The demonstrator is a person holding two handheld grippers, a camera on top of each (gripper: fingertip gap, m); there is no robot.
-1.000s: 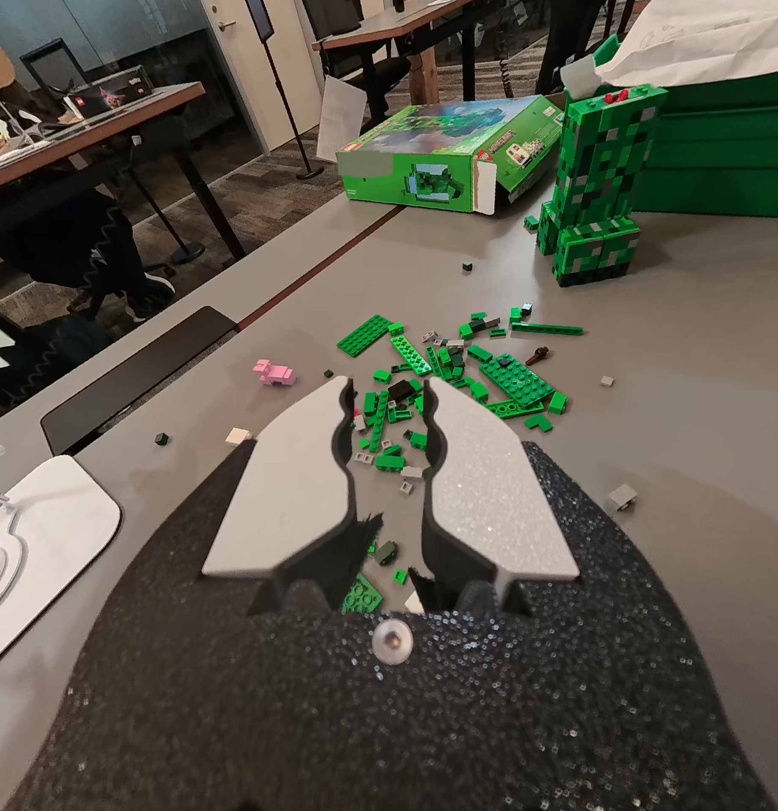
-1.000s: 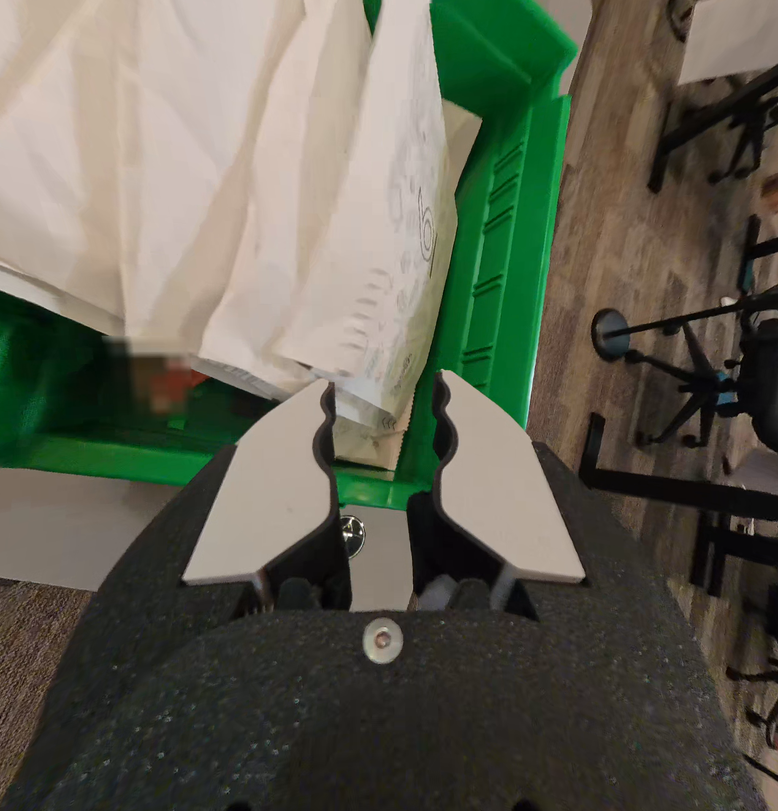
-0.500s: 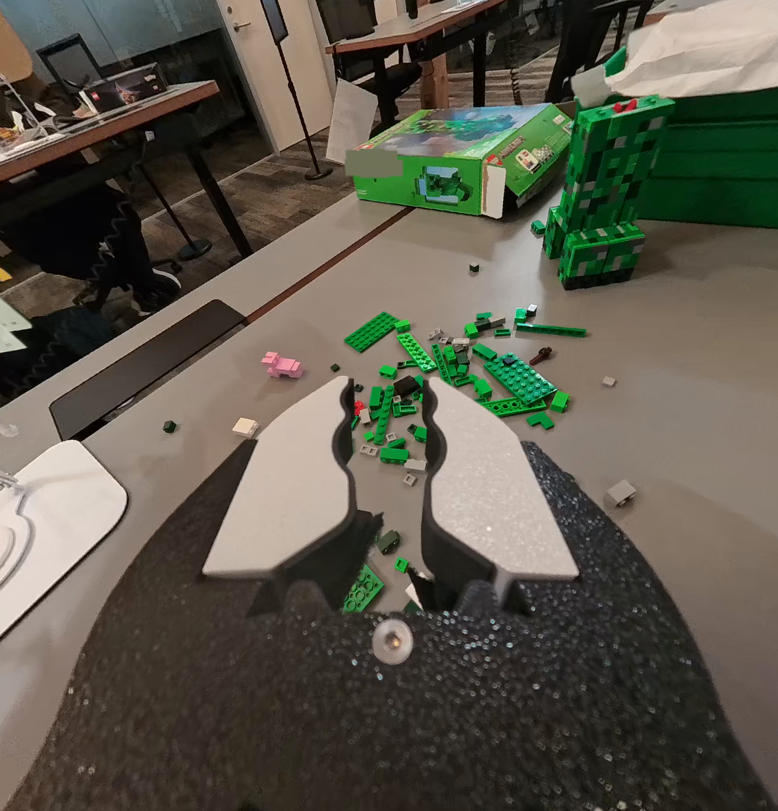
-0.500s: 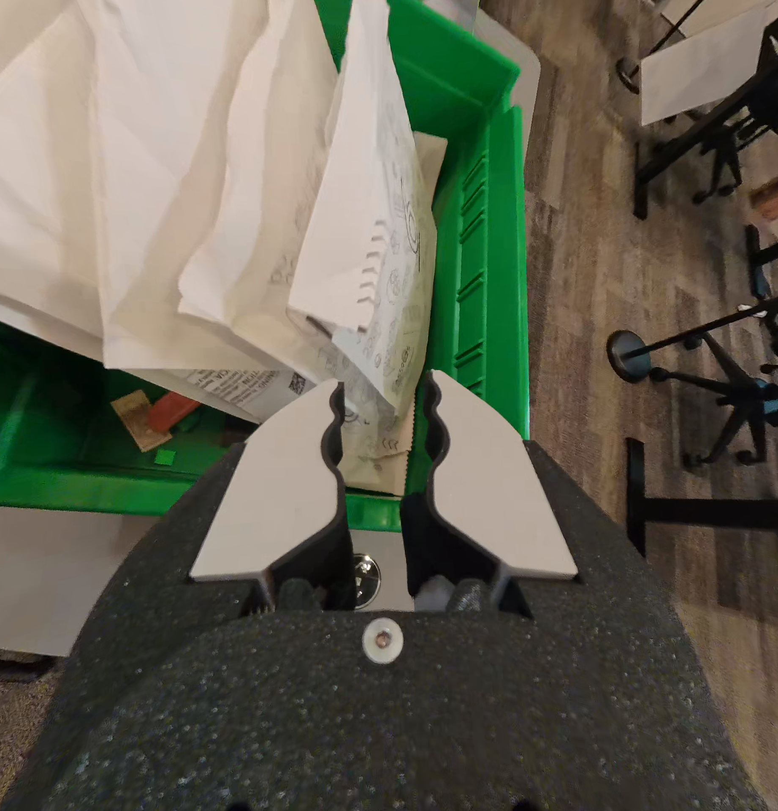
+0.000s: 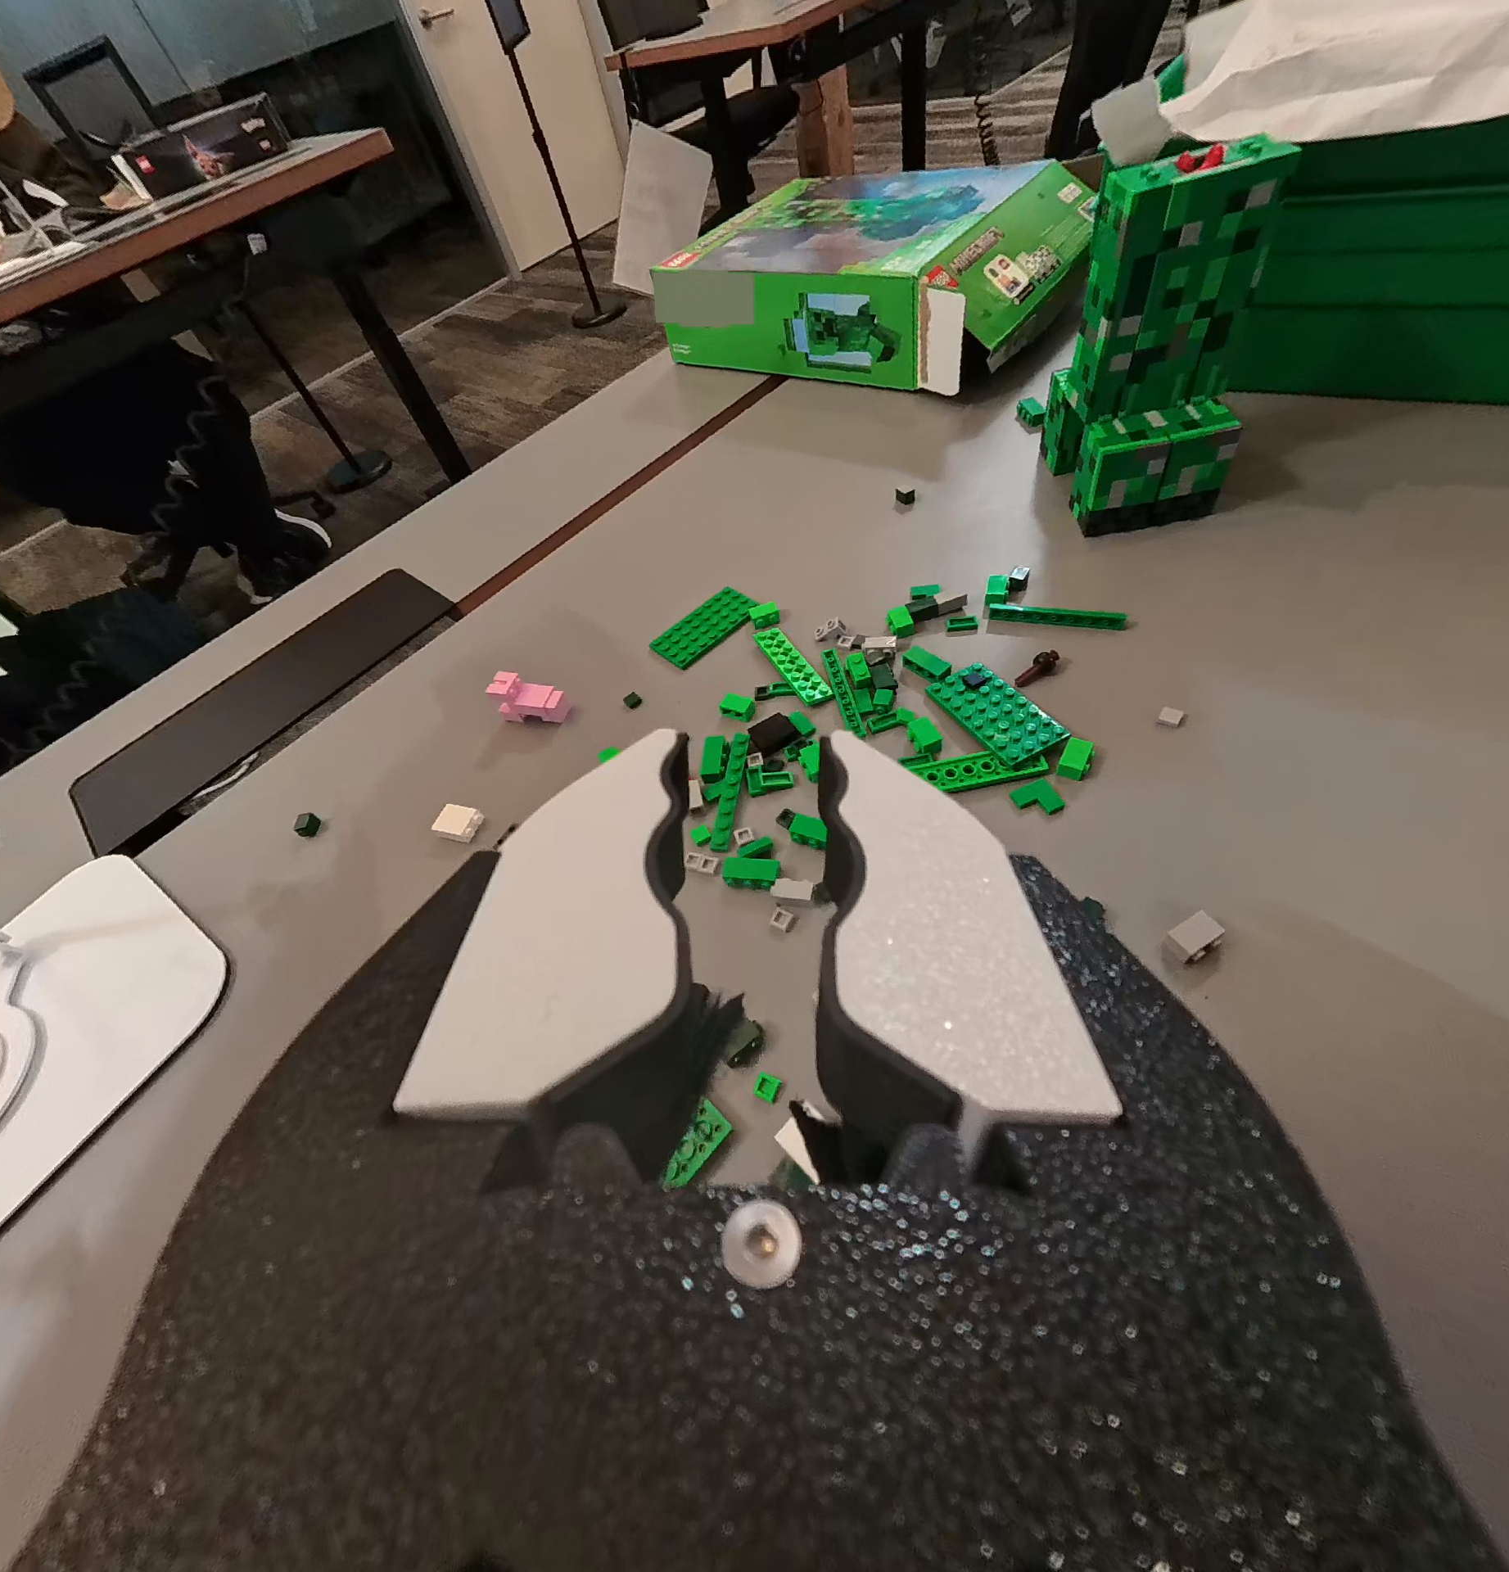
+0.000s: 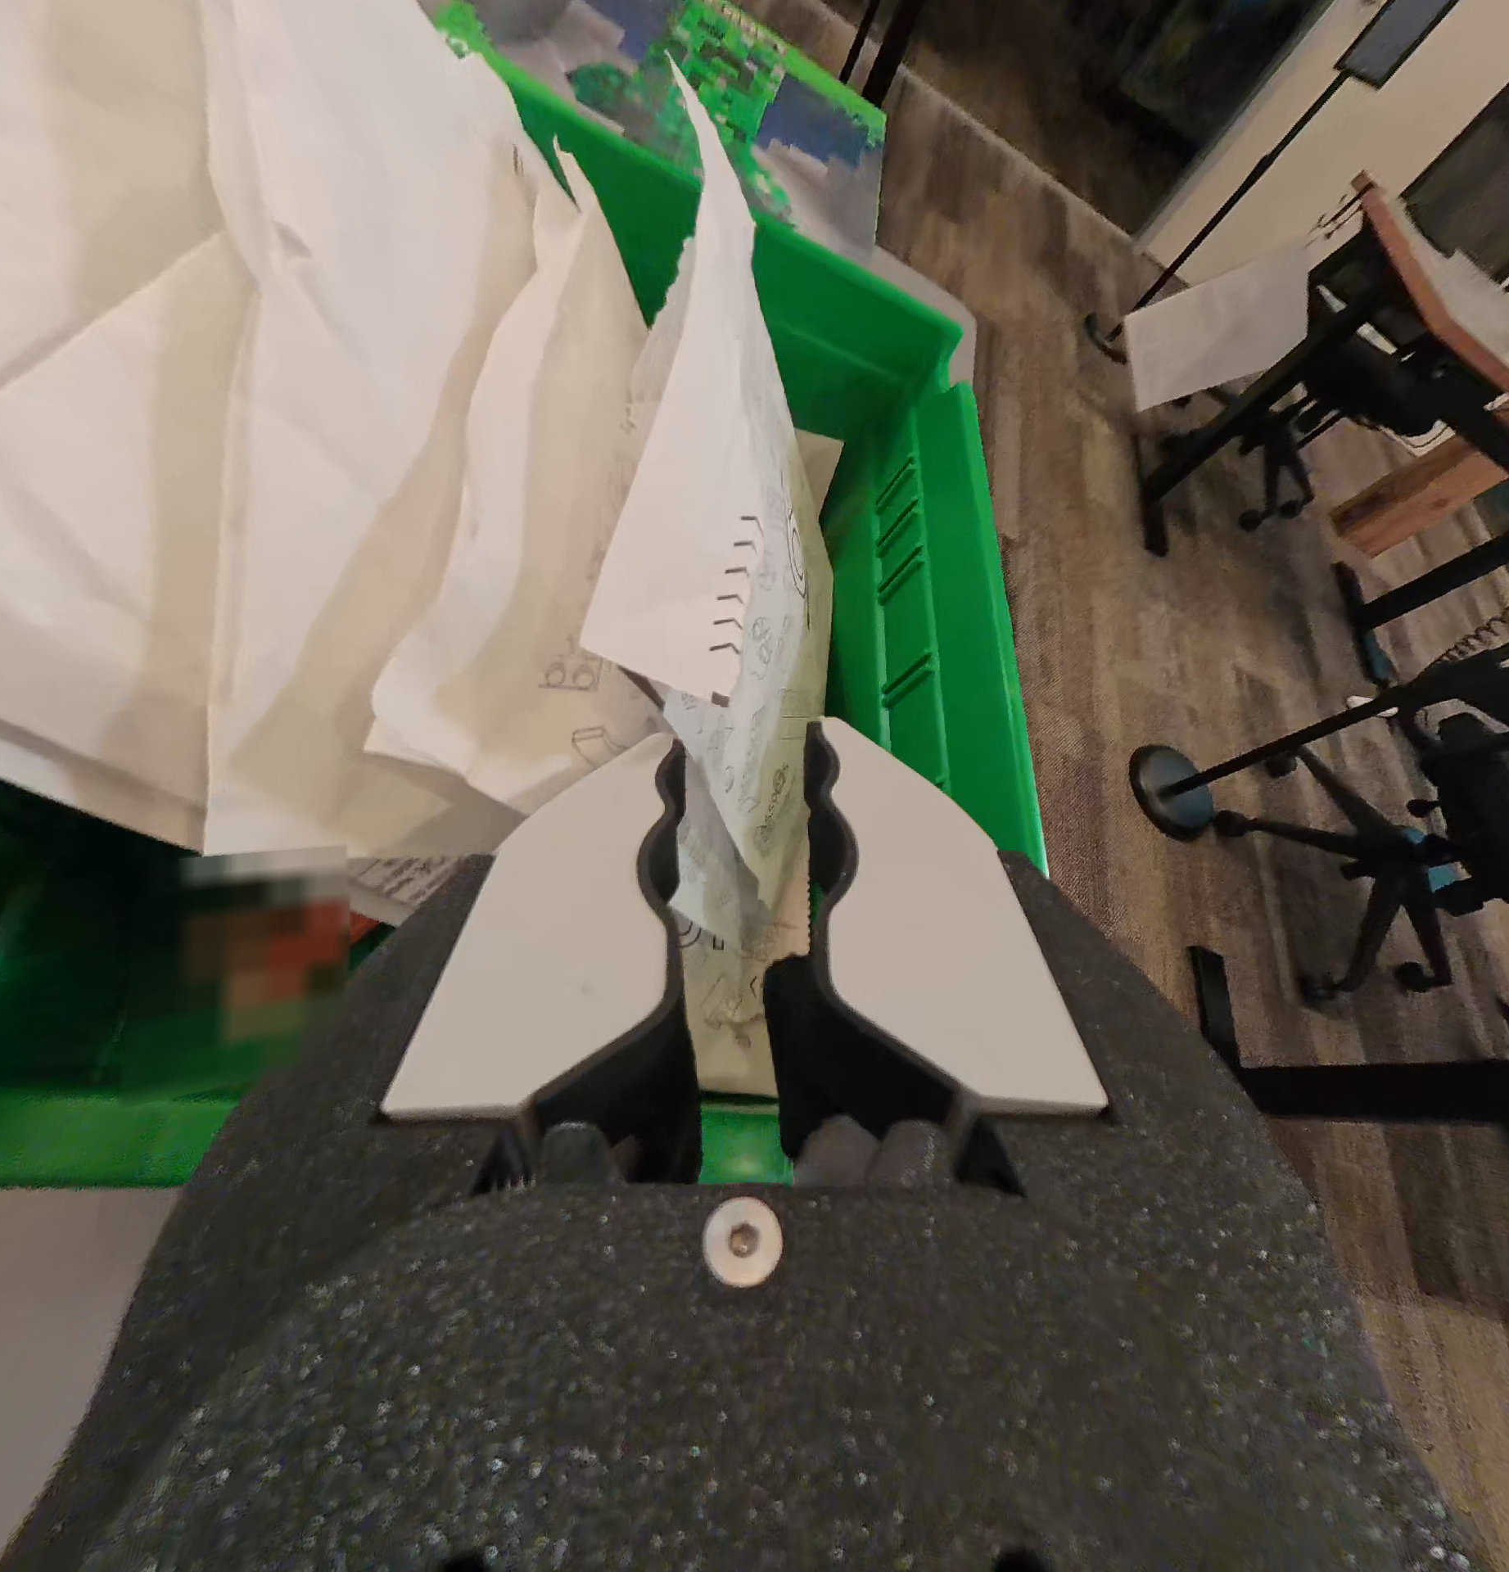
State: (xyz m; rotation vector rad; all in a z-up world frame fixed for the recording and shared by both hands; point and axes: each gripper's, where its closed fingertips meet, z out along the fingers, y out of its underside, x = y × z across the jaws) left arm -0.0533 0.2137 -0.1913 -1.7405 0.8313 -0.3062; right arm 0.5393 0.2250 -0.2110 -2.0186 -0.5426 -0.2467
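The grey worktop (image 5: 1287, 766) carries the green plastic bin (image 6: 904, 595), stuffed with crumpled white paper bags (image 6: 223, 340), with the open green set box (image 5: 836, 281) and the blocky green brick figure (image 5: 1159, 323) just beside the bin. My right gripper (image 6: 738, 748) is at the bin's near rim, jaws apart, with the lower end of a printed paper bag (image 6: 734, 680) hanging loose between them, not pinched. My left gripper (image 5: 751, 748) hovers well away from the bin, jaws apart and empty, over the scattered green bricks (image 5: 989, 714), the pink brick pig (image 5: 525, 699) farther from the bin.

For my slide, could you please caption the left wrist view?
Open left gripper hovering over scattered green bricks on a grey table.
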